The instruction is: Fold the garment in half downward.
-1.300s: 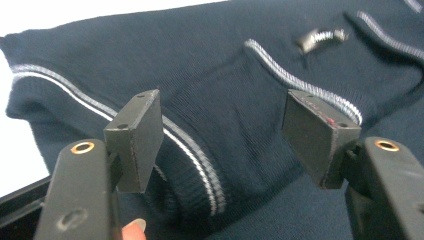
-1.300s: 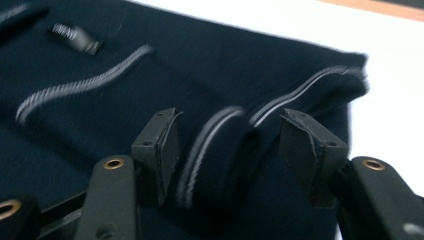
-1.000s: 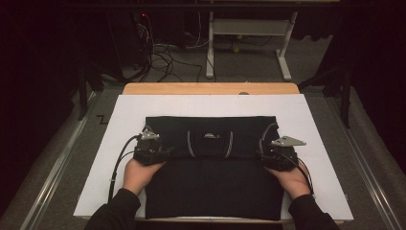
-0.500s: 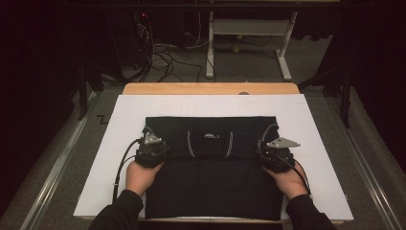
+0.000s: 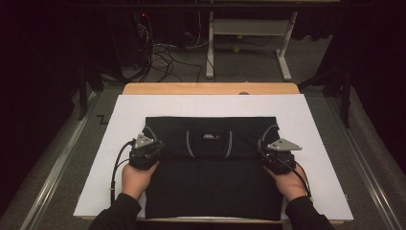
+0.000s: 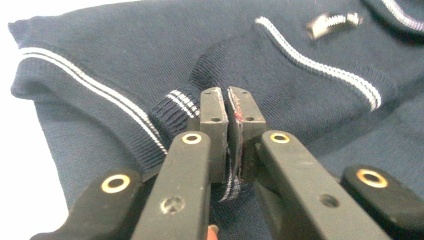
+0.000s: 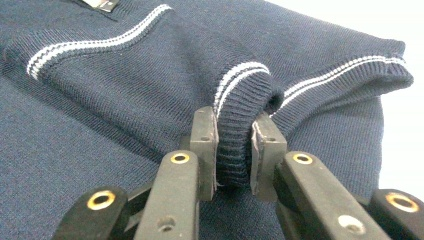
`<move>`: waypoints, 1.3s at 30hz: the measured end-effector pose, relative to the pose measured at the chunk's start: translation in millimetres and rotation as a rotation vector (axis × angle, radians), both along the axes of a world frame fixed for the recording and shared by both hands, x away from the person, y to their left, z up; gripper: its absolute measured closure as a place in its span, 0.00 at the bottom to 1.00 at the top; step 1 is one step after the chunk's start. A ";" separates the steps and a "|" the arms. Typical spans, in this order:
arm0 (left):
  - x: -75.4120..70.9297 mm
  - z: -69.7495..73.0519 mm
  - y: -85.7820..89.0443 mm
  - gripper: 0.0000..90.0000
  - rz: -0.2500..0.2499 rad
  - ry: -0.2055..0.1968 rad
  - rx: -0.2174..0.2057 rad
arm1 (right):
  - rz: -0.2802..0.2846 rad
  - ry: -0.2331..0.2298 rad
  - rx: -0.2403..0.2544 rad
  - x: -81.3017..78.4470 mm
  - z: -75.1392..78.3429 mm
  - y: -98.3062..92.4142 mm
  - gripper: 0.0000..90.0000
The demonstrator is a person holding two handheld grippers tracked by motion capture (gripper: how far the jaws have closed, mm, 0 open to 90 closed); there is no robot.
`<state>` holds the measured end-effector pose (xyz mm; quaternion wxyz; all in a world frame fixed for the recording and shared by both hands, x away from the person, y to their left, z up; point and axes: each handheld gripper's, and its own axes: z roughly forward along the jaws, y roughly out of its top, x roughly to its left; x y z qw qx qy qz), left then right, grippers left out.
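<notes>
A dark navy knit sweater (image 5: 210, 187) with white stripes lies flat on a white sheet (image 5: 124, 124), its sleeves folded in. My left gripper (image 5: 150, 139) sits at the sweater's left side. Its jaws have just been closing and are shut on the ribbed sleeve cuff (image 6: 175, 105), with a thin fold pinched at the left gripper (image 6: 228, 100). My right gripper (image 5: 267, 146) sits at the right side. Its jaws have just been closing too. In the right gripper view the right gripper (image 7: 234, 125) presses on the thick striped cuff (image 7: 240, 95).
The sheet covers a wooden table (image 5: 210, 88) whose far edge shows beyond it. Behind the table stand a white frame (image 5: 249, 28) and loose cables (image 5: 163, 57) on the floor. Metal rails (image 5: 62, 158) run along both sides of the table.
Both pairs of jaws have closed onto the sleeve cuffs. The hands have stayed almost where they were at the sweater's two sides.
</notes>
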<state>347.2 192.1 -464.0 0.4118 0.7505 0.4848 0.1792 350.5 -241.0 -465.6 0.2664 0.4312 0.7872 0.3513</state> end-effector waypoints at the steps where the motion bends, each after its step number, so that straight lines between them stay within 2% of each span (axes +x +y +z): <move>1: -0.7 0.8 1.6 0.84 0.010 -0.008 -0.003 | 0.001 -0.001 -0.002 -0.1 -0.3 -0.3 0.86; 4: -1.9 2.6 8.3 0.81 0.018 -0.013 -0.016 | 0.003 -0.003 -0.002 -0.7 -0.1 -0.4 0.86; 5: -1.5 2.4 9.5 0.76 0.020 -0.008 -0.024 | 0.001 -0.004 -0.002 -0.9 0.1 -0.3 0.86; 7: 1.9 -0.3 9.4 0.59 0.019 0.028 -0.025 | 0.001 -0.006 -0.006 -0.9 0.2 -0.1 0.86; 8: 4.0 -2.8 8.7 0.55 0.008 0.052 -0.029 | 0.000 -0.004 -0.005 -0.9 0.1 0.0 0.86; 10: 6.8 -7.5 5.3 0.55 -0.002 0.084 -0.007 | 0.000 -0.004 -0.003 -1.1 -0.1 -0.1 0.86; 11: 6.9 -8.7 3.8 0.55 -0.008 0.083 0.006 | -0.002 -0.003 -0.003 -1.5 0.0 0.0 0.86; 12: 6.6 -8.6 2.8 0.58 -0.006 0.078 0.016 | 0.000 -0.005 -0.003 -1.9 0.2 -0.1 0.86; 14: 6.2 -8.2 1.9 0.70 -0.020 0.088 0.011 | 0.002 -0.010 -0.001 -3.0 0.8 -0.3 0.86; 17: 3.1 -6.6 0.3 0.89 -0.028 0.063 0.029 | 0.007 -0.017 0.004 -4.7 2.3 -1.0 0.86; 18: 2.1 -4.9 0.2 0.91 -0.026 0.052 0.027 | 0.009 -0.020 0.009 -5.4 2.8 -1.5 0.86; 22: -2.8 1.5 0.5 0.93 -0.019 0.012 0.020 | 0.021 -0.044 0.020 -9.3 6.2 -2.8 0.86; 29: -13.2 12.5 4.3 0.93 -0.031 -0.027 -0.015 | 0.037 -0.081 0.044 -18.1 14.3 -5.9 0.86; 34: -25.4 20.1 5.6 0.93 -0.058 -0.039 -0.028 | 0.055 -0.096 0.042 -28.7 17.9 -10.7 0.86; 39: -42.3 20.8 5.2 0.93 -0.094 -0.038 -0.006 | 0.065 -0.091 0.054 -42.8 19.3 -16.8 0.86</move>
